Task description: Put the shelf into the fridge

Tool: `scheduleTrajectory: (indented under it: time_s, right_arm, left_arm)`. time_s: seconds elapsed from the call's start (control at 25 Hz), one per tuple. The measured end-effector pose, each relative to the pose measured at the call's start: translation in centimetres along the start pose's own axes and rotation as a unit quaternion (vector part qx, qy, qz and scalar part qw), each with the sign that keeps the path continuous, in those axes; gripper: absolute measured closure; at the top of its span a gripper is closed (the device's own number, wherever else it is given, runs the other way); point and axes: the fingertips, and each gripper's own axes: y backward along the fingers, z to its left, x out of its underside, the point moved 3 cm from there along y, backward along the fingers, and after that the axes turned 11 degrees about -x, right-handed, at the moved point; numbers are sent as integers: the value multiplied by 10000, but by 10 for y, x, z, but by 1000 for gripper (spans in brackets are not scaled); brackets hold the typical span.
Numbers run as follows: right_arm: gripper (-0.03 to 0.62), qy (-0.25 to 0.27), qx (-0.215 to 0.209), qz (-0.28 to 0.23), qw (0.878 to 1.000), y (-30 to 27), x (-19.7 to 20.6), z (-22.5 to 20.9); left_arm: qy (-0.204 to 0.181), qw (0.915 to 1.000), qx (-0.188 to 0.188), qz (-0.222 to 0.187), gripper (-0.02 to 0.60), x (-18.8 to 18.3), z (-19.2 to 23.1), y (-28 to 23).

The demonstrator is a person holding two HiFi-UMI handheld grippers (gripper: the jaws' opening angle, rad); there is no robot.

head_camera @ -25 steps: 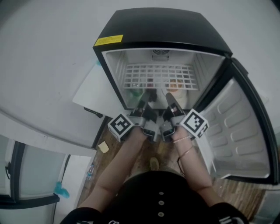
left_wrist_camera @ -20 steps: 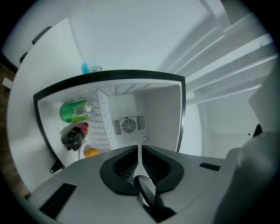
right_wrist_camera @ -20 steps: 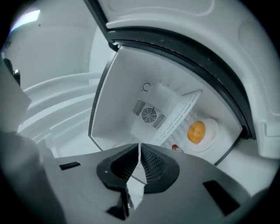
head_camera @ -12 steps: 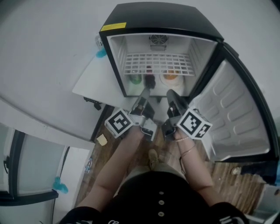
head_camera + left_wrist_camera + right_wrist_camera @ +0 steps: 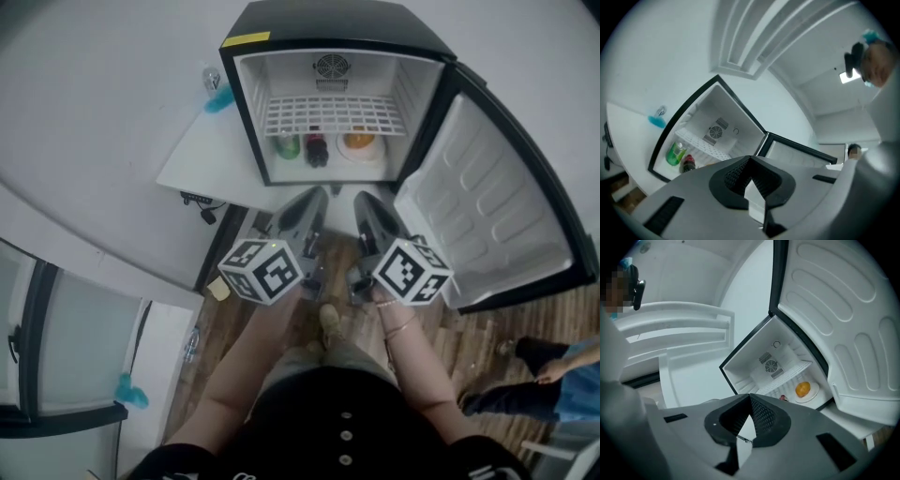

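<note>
Pointing at fridge (image 5: 337, 26), L gripper (image 5: 316, 196) & R gripper (image 5: 363, 200) abreast, jaws together

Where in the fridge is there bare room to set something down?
The wire shelf is bare across its width, under the fan. Below it is crowded: green bottle, dark bottle, plate with an orange.
</note>
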Motion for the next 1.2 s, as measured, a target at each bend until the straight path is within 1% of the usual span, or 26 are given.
scheduleTrajectory:
  time_s: [0.08, 0.2, 0.36, 0.52, 0.64, 0.72, 0.8, 1.04, 1.2]
  right_arm:
    - [583, 70, 60, 10, 10000, 8, 2, 5]
    - [583, 291, 95, 85, 9995, 15, 6, 14]
    - [583, 791, 166, 236, 9964, 19, 10, 23]
    - [583, 1258, 186, 398, 9911, 20, 15, 34]
    - [583, 1445, 150, 503, 9881, 18, 17, 41]
    - [583, 1537, 112, 574, 9864, 16, 18, 43]
    - [583, 1544, 82, 652, 9858, 14, 23, 43]
    - [583, 1545, 84, 914, 9837, 18, 39, 34]
    - [584, 1637, 58, 922, 9822, 21, 35, 31]
  left_arm:
    - [-494, 9988, -57, 37, 574, 3, -7, 8]
    - [-1027, 9946, -100, 104, 574, 9, -15, 16]
    - [-1725, 9847, -148, 173, 574, 14, -23, 24]
    - [-2239, 9738, -291, 253, 575, 17, -24, 32]
    - [-2564, 9653, -400, 279, 575, 17, -24, 35]
    - [-2692, 9616, -451, 273, 575, 18, -24, 35]
    - [-2733, 9603, -497, 247, 575, 19, -23, 33]
    - [-2637, 9623, -588, 306, 575, 33, -21, 32]
    - [-2642, 9617, -597, 421, 575, 44, -21, 30]
